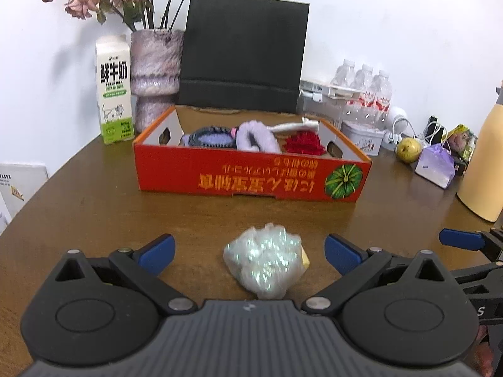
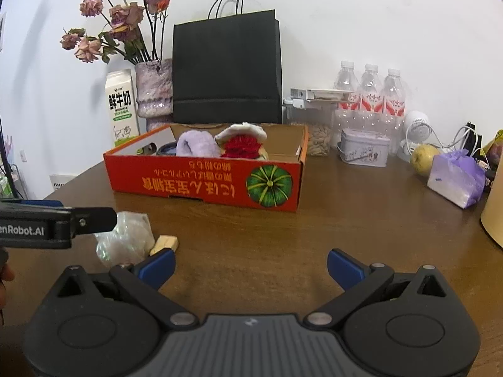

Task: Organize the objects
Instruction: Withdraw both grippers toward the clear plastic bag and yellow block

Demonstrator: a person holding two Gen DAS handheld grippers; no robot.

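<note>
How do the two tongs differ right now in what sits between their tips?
The left tongs frame the shiny crinkled bundle between their blue tips; the right tongs frame only bare table. The left tongs sit at that bundle, left of the right tongs, which point more toward the orange box's right end. Shared: both stand wide open, gripping nothing, facing the box.

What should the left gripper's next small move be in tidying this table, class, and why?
Probably ease the left gripper forward and close it on the shiny plastic bundle. Its jaws are wide open with the bundle lying on the table right between the blue fingertips, still outside the red box that already holds other items. The right gripper is open over bare wood.
</note>
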